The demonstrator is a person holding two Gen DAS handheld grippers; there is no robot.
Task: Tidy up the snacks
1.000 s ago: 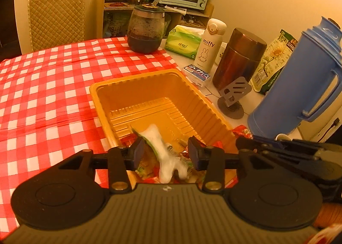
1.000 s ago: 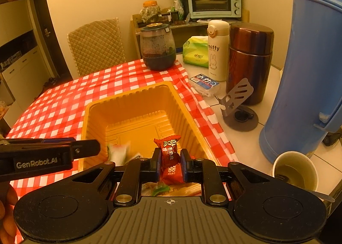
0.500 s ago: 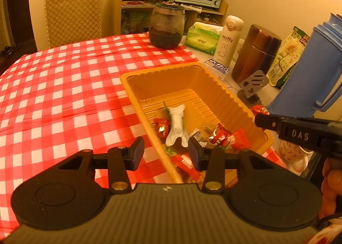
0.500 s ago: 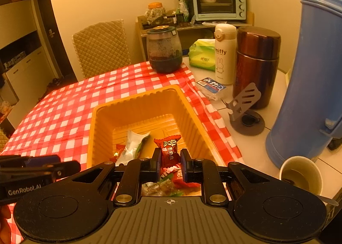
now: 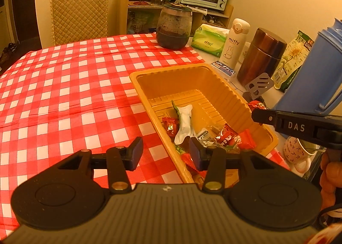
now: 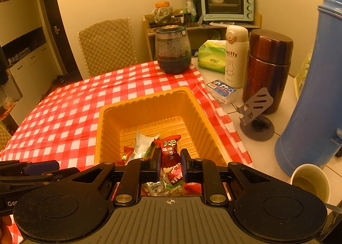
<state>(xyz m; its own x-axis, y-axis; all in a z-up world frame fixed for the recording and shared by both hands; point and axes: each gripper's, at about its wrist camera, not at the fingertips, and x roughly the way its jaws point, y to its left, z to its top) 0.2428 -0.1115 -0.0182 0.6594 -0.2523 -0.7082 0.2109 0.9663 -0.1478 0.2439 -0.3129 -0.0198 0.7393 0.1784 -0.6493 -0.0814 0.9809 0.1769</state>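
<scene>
A yellow plastic tray (image 5: pixel 230 92) (image 6: pixel 132 107) stands on the red-checked tablecloth and holds several wrapped snacks, among them a white-and-green packet (image 5: pixel 185 122) (image 6: pixel 142 144). My left gripper (image 5: pixel 164 153) is open and empty, above the tray's near left rim. My right gripper (image 6: pixel 170 161) is shut on a red candy wrapper (image 6: pixel 168 151) and holds it upright over the tray's near end. In the left wrist view the right gripper (image 5: pixel 265 116) shows at the tray's right side, with the red candy wrapper (image 5: pixel 256 105) at its tip.
To the tray's right stand a blue thermos jug (image 6: pixel 318 94), a brown flask (image 6: pixel 267 66), a white Miffy bottle (image 6: pixel 235 56), a grey phone stand (image 6: pixel 256 113), a tissue pack (image 6: pixel 210 56) and a cup (image 6: pixel 310 182). A dark glass jar (image 6: pixel 173 51) stands behind. A chair (image 5: pixel 79 13) is beyond the table.
The left gripper has let go of the white-and-green packet, which now lies in the tray, and has pulled back to the left. The right gripper still holds the red candy.
</scene>
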